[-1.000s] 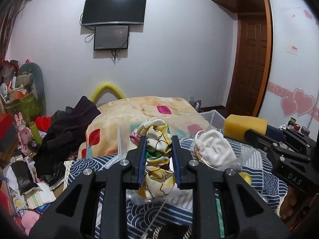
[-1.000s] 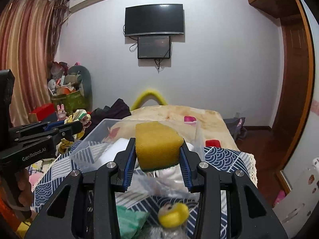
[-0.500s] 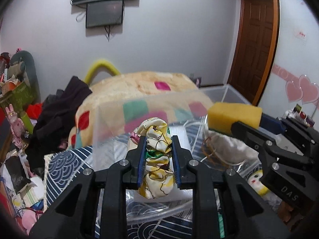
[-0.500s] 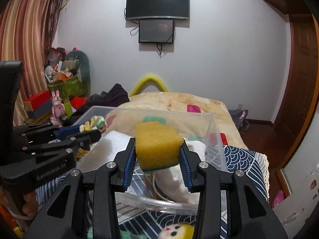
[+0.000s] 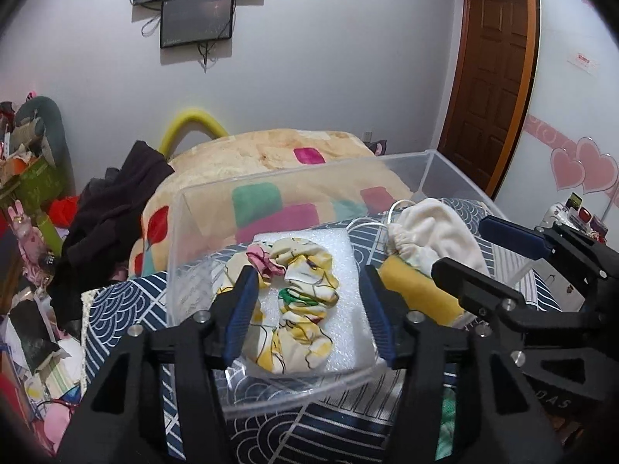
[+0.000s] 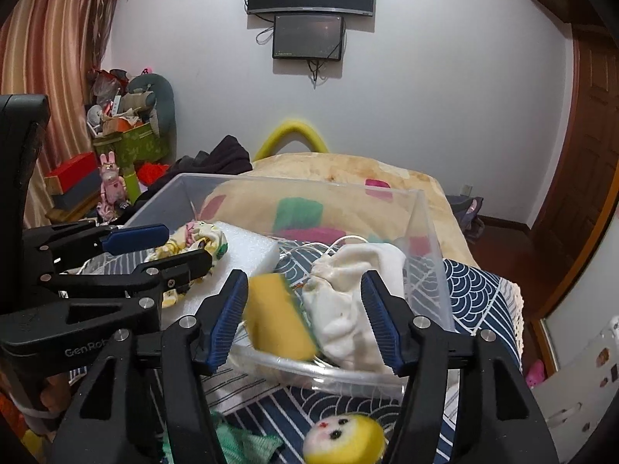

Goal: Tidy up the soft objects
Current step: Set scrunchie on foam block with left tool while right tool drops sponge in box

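Half a second ago both tools were clenched on their loads above the clear plastic bin (image 5: 178, 255); now both are released, so two more soft things are put away, and what lies outside the bin is what remains to sort.

At the bin's left end, the left tool (image 5: 307, 309) hangs spread wide over the yellow floral scrunchie (image 5: 298, 301), which has dropped onto the white foam slab (image 5: 348, 270). The scrunchie is thin, glossy, gathered cloth in a crumpled ring; the slab is a stiff, finely pebbled block.

Towards the bin's right end, the right tool (image 6: 305, 319) is likewise parted, and the yellow sponge (image 6: 276, 315) is blurred between its fingers, seemingly falling just inside the near wall. It is a porous rectangular block with a green scouring face. Touching it on the right lies a cream fleece pouch (image 6: 348, 290), puckered at its neck.

In front of the bin, on the wave-patterned cloth, sit a round yellow-haired doll head (image 6: 344, 437) and a green knit cloth (image 6: 247, 444).
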`<action>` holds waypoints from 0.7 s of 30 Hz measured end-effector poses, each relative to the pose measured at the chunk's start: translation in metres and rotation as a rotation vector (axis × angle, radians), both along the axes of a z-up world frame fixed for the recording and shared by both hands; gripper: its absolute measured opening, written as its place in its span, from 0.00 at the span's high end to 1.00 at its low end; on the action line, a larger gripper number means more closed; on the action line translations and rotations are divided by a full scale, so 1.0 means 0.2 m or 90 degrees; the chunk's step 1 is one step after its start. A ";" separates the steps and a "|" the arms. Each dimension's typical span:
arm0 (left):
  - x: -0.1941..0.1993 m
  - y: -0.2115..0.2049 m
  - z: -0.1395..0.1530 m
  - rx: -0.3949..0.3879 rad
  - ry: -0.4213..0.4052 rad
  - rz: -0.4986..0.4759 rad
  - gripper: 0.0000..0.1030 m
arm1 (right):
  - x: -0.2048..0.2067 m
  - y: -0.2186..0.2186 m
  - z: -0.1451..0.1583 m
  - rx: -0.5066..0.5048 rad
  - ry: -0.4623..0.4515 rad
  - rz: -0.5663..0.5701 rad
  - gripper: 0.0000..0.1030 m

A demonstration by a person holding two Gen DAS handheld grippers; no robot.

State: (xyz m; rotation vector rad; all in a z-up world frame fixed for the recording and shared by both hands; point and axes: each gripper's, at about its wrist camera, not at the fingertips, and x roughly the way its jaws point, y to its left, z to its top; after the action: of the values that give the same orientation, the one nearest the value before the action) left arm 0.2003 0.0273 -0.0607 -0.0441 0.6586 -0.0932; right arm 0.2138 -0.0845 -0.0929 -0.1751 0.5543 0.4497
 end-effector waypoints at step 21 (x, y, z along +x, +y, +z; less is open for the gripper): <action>-0.38 0.07 0.14 0.018 -0.054 0.025 0.05 | -0.21 -0.20 0.11 0.029 -0.069 -0.022 0.33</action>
State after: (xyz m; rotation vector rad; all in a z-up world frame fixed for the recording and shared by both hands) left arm 0.1238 0.0407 -0.0336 -0.0259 0.5736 -0.0483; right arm 0.1725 -0.1239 -0.0714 -0.1452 0.4395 0.4157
